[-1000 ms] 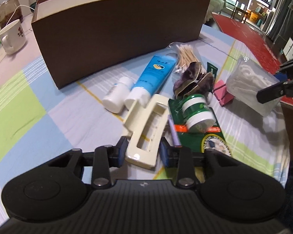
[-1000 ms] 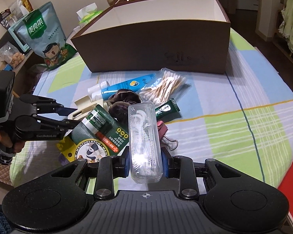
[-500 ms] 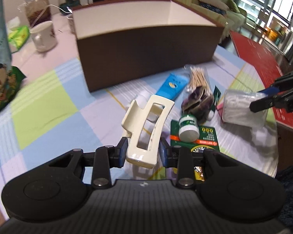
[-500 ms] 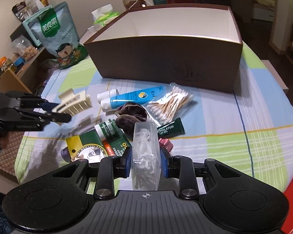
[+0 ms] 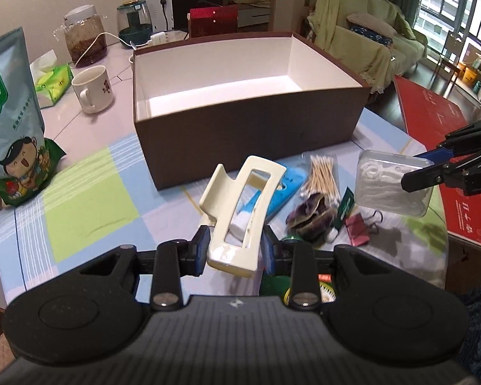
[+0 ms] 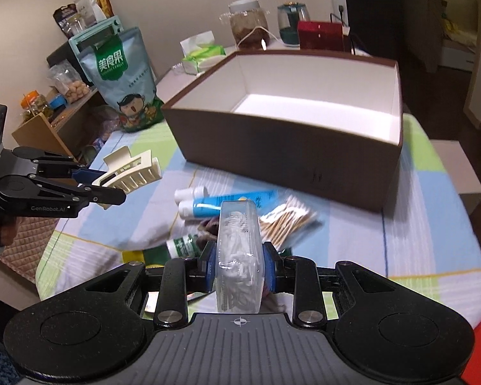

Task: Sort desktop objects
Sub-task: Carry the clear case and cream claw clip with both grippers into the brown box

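Note:
My left gripper (image 5: pixel 234 250) is shut on a cream hair claw clip (image 5: pixel 240 215), held in the air in front of the brown box (image 5: pixel 250 128); the clip (image 6: pixel 130 173) also shows at the left of the right wrist view. My right gripper (image 6: pixel 239 264) is shut on a clear plastic case of white floss picks (image 6: pixel 239 250), lifted above the table; the case (image 5: pixel 391 183) shows at the right of the left wrist view. The brown box (image 6: pixel 282 147) is open and white inside, with nothing in it.
On the checked cloth lie a blue tube (image 6: pixel 231 205), a small white bottle (image 6: pixel 190 192), a bag of cotton swabs (image 6: pixel 288 221), a dark scrunchie (image 5: pixel 311 218), a pink binder clip (image 5: pixel 357 232) and a green bottle (image 6: pixel 181 245). A snack bag (image 5: pixel 9 134) and a mug (image 5: pixel 93 88) stand left of the box.
Both grippers have risen from the table with their objects and moved back, so the box's white inside now shows. The clip and the clear case hang well above the clutter.

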Demonstrator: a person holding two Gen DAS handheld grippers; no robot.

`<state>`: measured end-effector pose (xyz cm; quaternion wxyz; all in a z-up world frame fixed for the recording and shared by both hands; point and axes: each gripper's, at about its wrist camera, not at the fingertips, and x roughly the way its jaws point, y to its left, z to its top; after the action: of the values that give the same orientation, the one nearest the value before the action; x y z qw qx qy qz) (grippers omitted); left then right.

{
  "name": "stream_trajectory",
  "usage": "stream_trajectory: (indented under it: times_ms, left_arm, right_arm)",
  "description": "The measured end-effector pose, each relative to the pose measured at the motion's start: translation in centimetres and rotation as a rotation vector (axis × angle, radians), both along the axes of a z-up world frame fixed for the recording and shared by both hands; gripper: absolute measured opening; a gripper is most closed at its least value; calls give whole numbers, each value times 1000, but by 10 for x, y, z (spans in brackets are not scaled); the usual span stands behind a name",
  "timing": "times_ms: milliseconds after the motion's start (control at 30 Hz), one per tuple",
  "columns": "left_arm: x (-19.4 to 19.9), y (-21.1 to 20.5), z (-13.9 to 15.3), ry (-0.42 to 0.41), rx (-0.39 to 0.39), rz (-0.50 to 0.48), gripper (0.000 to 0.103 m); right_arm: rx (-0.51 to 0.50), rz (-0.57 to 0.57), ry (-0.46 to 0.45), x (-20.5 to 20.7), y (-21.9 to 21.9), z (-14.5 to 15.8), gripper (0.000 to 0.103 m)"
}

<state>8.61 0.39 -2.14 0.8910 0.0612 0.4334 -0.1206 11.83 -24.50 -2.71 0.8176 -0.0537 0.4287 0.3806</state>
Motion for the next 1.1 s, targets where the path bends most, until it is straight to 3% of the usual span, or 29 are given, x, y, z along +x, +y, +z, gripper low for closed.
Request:
stream_trajectory:
  times_ms: [533, 1100]
  left_arm:
    - [53, -34, 29, -61, 24, 15, 29]
    - [144, -31, 38, -87, 32, 40, 29]
  right_arm:
    - [64, 18, -106, 42, -3, 35, 29]
    - [106, -45, -178, 135, 33, 48, 29]
